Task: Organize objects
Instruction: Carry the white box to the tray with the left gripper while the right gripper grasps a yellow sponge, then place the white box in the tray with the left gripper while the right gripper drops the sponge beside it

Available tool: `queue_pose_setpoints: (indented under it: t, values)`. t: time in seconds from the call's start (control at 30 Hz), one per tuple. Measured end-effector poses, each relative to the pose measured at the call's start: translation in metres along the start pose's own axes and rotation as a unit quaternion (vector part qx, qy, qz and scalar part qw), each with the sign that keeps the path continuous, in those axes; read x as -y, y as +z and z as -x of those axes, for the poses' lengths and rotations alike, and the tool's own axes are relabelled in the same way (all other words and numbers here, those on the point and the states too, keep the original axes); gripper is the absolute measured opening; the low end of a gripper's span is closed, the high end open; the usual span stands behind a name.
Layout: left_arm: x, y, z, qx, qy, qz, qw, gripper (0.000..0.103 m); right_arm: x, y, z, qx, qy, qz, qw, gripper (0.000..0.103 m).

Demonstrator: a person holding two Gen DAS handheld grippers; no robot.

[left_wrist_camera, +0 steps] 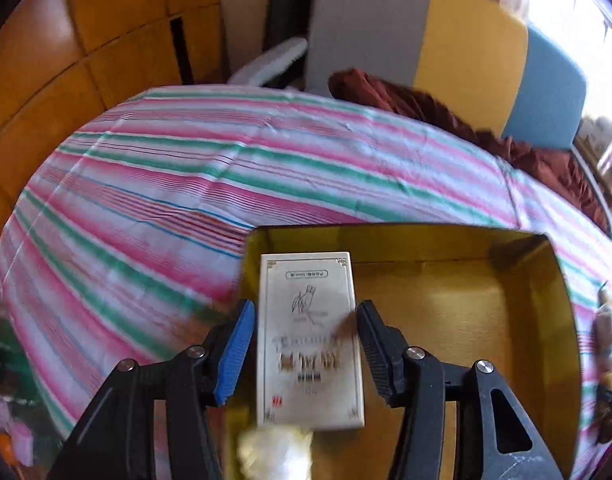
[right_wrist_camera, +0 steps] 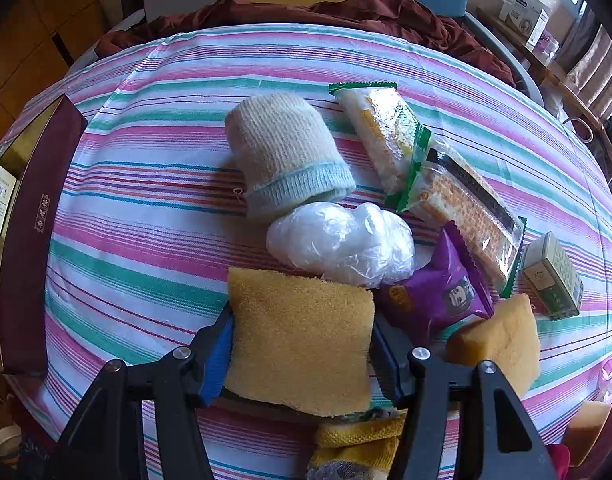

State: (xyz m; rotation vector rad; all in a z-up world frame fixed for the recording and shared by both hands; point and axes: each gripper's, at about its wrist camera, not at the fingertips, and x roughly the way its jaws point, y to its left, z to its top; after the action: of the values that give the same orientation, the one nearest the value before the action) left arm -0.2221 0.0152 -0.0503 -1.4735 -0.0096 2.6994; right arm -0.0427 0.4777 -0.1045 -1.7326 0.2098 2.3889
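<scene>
1. Your left gripper [left_wrist_camera: 304, 344] is hovering over the gold-lined box [left_wrist_camera: 517, 280], its fingers released; the white carton [left_wrist_camera: 307, 340] is lying between them on the box floor, gaps showing on both sides.
2. Your right gripper [right_wrist_camera: 302, 344] is clenching the yellow sponge [right_wrist_camera: 302, 340] above the striped sheet [right_wrist_camera: 146, 216].
3. Snack packets [right_wrist_camera: 425, 172] are lying just beyond.

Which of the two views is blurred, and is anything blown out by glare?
Left wrist view: motion-smeared, the striped bedsheet streaked and the white box's print soft; window at top right blown out. Right wrist view: sharp, evenly lit, the yellow sponge crisp; only fisheye bending at the edges.
</scene>
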Motion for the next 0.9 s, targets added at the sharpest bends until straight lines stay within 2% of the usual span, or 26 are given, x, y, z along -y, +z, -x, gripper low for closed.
queue_pose_setpoints:
  t: [0.13,0.23,0.33,0.53,0.63,0.8,0.9]
  values:
    - [-0.017,-0.015,0.033,0.028,0.010,0.017,0.9994,0.058,-0.002,0.000,0.007,0.001,0.015,-0.006,1.000,0.060]
    - [-0.031,-0.029,0.058,0.049,-0.009,0.035,0.9982,0.060,-0.009,0.000,0.028,0.028,0.026,-0.010,0.999,0.060]
    - [-0.040,-0.043,0.079,0.066,-0.020,0.046,0.9966,0.061,-0.025,-0.004,0.058,0.062,0.059,-0.012,0.996,0.060]
    - [-0.052,-0.072,0.106,0.085,-0.043,0.066,0.9933,0.065,-0.107,0.009,0.110,0.118,0.127,0.046,0.984,0.060]
    - [-0.058,-0.082,0.113,0.089,-0.045,0.067,0.9928,0.065,-0.154,0.009,0.120,0.125,0.176,0.080,0.973,0.060]
    - [-0.075,-0.102,0.117,0.082,-0.053,0.085,0.9916,0.066,-0.238,0.016,0.108,0.099,0.226,0.124,0.961,0.060]
    - [-0.087,-0.113,0.117,0.075,-0.055,0.101,0.9905,0.066,-0.281,0.022,0.082,0.064,0.237,0.127,0.961,0.060]
